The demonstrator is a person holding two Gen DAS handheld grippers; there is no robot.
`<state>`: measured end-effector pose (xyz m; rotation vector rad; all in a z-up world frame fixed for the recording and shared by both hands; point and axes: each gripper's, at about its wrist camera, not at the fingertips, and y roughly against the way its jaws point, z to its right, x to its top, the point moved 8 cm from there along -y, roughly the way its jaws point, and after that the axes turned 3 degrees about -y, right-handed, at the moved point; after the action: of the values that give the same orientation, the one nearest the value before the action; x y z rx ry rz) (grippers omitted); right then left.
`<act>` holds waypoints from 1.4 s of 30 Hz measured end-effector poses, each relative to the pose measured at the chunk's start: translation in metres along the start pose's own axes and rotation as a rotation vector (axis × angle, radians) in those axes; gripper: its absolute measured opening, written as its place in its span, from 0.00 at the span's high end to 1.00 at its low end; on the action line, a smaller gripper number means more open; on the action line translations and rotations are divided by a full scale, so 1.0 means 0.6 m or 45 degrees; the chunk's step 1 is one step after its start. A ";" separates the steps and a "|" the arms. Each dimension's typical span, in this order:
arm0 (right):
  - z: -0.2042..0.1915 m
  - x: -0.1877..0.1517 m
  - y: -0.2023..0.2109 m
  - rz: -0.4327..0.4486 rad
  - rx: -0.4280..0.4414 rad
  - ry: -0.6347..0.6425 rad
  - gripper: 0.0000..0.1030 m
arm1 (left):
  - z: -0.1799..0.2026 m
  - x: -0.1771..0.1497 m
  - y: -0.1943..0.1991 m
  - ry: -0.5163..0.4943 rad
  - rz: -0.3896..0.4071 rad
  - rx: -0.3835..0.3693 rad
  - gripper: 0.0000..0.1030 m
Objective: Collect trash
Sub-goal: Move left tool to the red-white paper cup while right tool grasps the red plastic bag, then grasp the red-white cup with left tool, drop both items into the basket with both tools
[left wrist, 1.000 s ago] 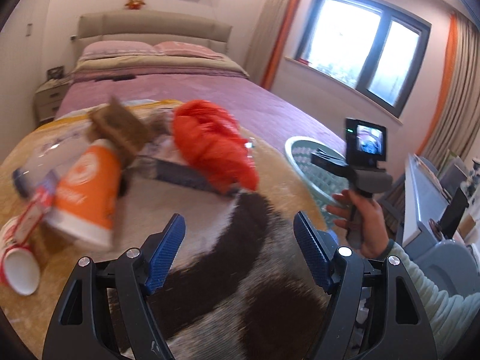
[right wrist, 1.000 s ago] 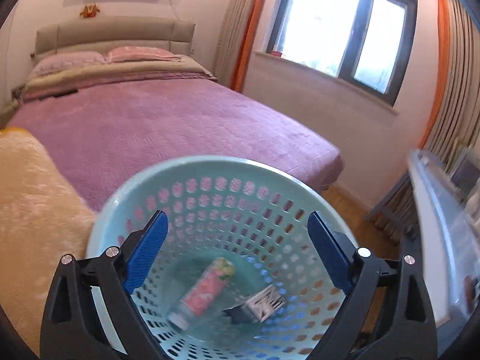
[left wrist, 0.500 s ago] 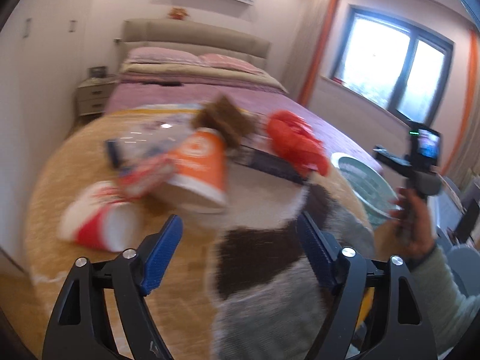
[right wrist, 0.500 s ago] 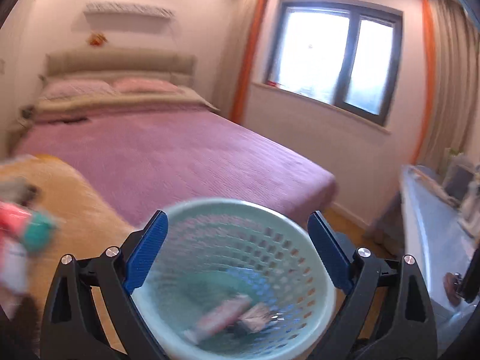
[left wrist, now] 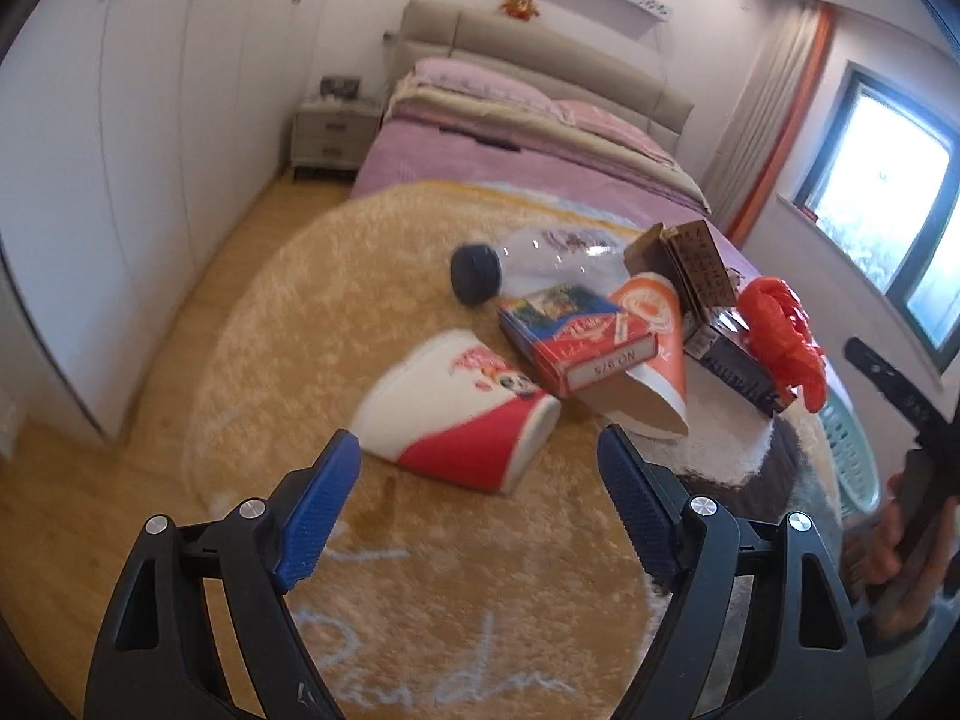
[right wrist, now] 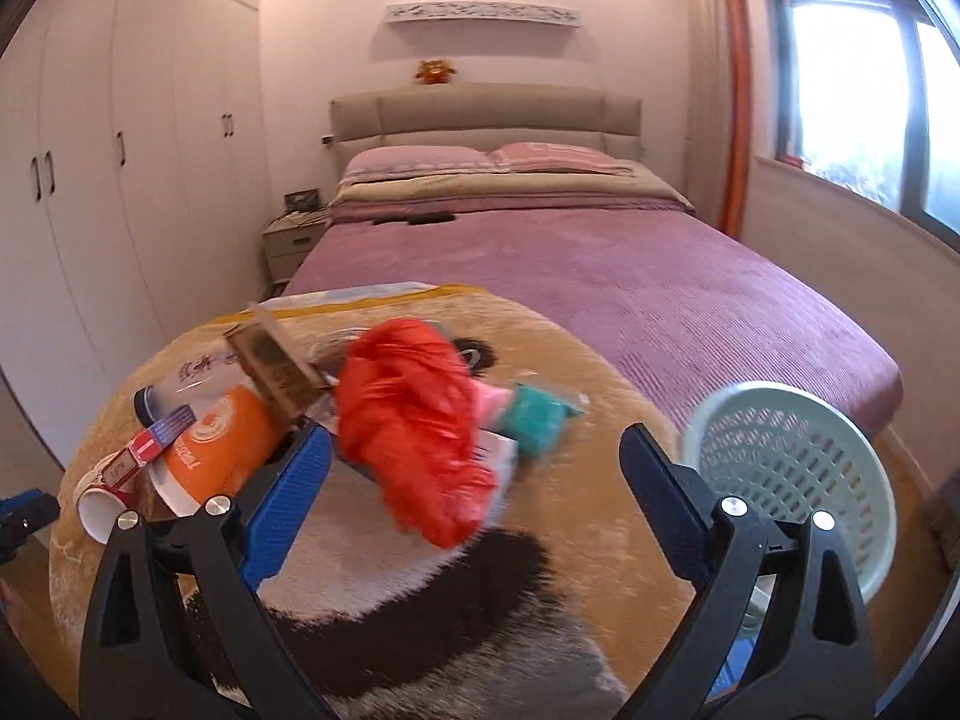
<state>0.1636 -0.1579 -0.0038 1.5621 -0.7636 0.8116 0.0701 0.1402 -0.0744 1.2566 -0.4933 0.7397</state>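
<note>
On the round rug [left wrist: 252,324], a trash pile is seen: a red-and-white cup [left wrist: 462,426], a box [left wrist: 576,336] and a red bag [right wrist: 414,420]. Both the left gripper [left wrist: 480,492] and right gripper [right wrist: 474,504] are held wide, empty. A basket [right wrist: 792,468] is placed right of the pile.

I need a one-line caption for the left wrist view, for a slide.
Open left claw above a red-and-white paper cup lying on the rug beside piled trash.
</note>
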 end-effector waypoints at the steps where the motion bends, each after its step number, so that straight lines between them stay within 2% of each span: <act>1: -0.005 0.002 -0.010 -0.013 0.026 -0.004 0.10 | 0.006 -0.003 0.001 -0.002 0.002 -0.023 0.23; 2: -0.011 0.005 -0.022 -0.030 0.043 -0.004 0.10 | 0.013 -0.005 0.000 -0.014 0.004 -0.022 0.23; 4: -0.009 0.009 -0.041 -0.032 0.004 0.001 0.10 | 0.023 -0.009 -0.002 -0.058 0.011 0.015 0.22; 7: 0.000 -0.003 -0.067 -0.068 -0.036 0.021 0.10 | 0.033 -0.012 -0.017 -0.175 0.005 0.154 0.21; 9: -0.004 -0.006 -0.083 -0.100 -0.023 0.023 0.10 | 0.030 -0.016 -0.022 -0.211 -0.006 0.189 0.21; 16: -0.035 -0.021 -0.112 -0.154 0.008 0.062 0.11 | -0.028 -0.021 -0.013 -0.152 -0.032 0.252 0.26; 17: -0.039 -0.025 -0.112 -0.151 0.016 0.065 0.14 | -0.042 -0.024 -0.008 -0.137 -0.035 0.265 0.26; 18: -0.043 -0.028 -0.110 -0.154 0.032 0.071 0.24 | -0.056 -0.025 -0.004 -0.120 -0.036 0.276 0.26; 19: -0.047 -0.032 -0.110 -0.162 0.041 0.073 0.30 | -0.068 -0.026 0.001 -0.102 -0.037 0.283 0.26; 21: -0.051 -0.036 -0.107 -0.174 0.070 0.071 0.51 | -0.097 -0.027 0.014 -0.054 -0.035 0.295 0.26; 22: -0.052 -0.038 -0.103 -0.172 0.080 0.068 0.53 | -0.112 -0.027 0.019 -0.030 -0.032 0.297 0.26; 24: -0.051 -0.041 -0.088 -0.159 0.101 0.052 0.63 | -0.126 -0.024 0.029 0.008 -0.026 0.277 0.28; 28: -0.048 -0.043 -0.054 -0.120 0.143 0.021 0.66 | -0.109 -0.015 0.045 0.056 -0.005 0.059 0.26; 31: -0.047 -0.046 -0.027 -0.090 0.158 0.027 0.68 | -0.082 -0.006 0.036 0.045 -0.010 0.001 0.22; 34: -0.047 -0.048 -0.007 -0.071 0.178 0.023 0.68 | -0.060 -0.002 0.007 0.037 -0.044 0.022 0.22; 37: -0.042 -0.055 0.005 -0.072 0.187 0.032 0.68 | -0.048 -0.003 -0.025 0.022 -0.084 0.089 0.22; 40: -0.034 -0.062 0.008 -0.079 0.173 0.034 0.68 | -0.050 -0.001 -0.049 0.020 -0.109 0.169 0.29; 41: -0.033 -0.065 0.008 -0.082 0.174 0.031 0.68 | -0.050 -0.001 -0.052 0.021 -0.111 0.178 0.35; 42: -0.031 -0.067 0.007 -0.086 0.174 0.026 0.68 | -0.050 -0.001 -0.054 0.023 -0.114 0.185 0.34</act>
<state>0.1363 -0.1384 -0.0334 1.6890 -0.6484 0.8435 0.0919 0.1649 -0.1043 1.3969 -0.3712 0.7201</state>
